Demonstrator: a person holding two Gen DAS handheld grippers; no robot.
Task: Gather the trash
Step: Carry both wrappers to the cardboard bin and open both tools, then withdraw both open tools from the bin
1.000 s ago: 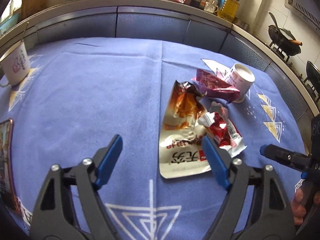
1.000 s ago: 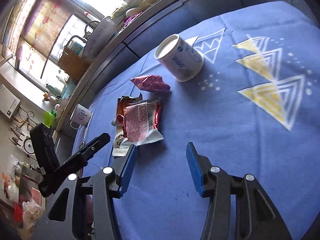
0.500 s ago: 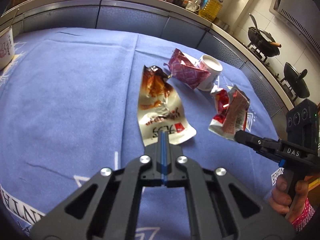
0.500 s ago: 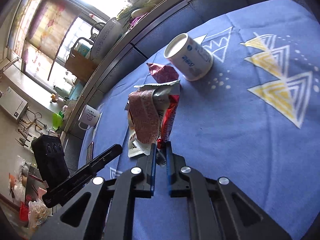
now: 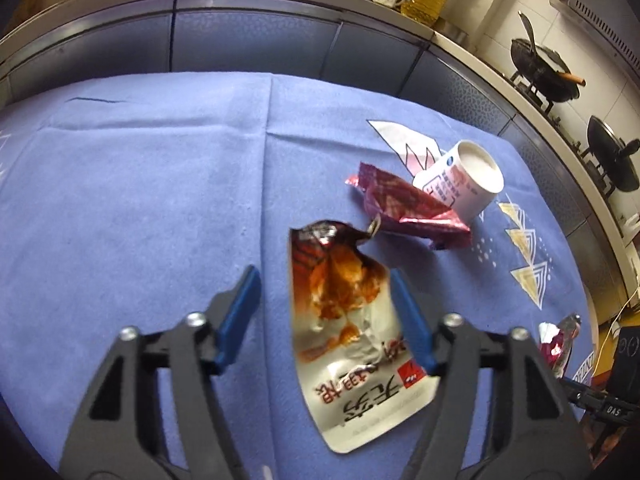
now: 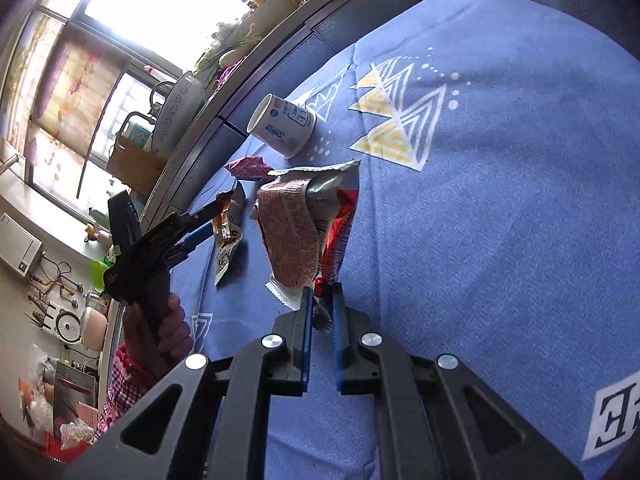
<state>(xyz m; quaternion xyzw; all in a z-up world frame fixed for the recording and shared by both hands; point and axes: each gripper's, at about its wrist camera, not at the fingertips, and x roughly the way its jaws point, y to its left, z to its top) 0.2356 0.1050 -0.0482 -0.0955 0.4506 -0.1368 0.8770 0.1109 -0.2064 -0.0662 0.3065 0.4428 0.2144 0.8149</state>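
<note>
Your right gripper (image 6: 321, 308) is clamped on the bottom edge of the red and white wrapper (image 6: 304, 232), which stands up ahead of its fingers, lifted off the blue cloth (image 6: 500, 200). Keep that grip firm and carry it level so the crumpled foil does not slip out. Your left gripper (image 5: 326, 320) has just been opening its jaws; they stand apart, pressing on nothing. The silver and orange pouch (image 5: 352, 344) lies flat on the cloth between its fingers, nearer the right-hand pad, with its printed bottom edge toward you. For a clean pick, I would centre the gripper over that near edge, tip the fingers down until one pad slides under the foil, then close; a flat pouch likely skids if you pinch from above. Beyond the fingertips and to the right sits the maroon wrapper (image 5: 408, 212), touching the white paper cup (image 5: 464, 184) behind it. Leave those for later passes, and avoid nudging the cup.
</note>
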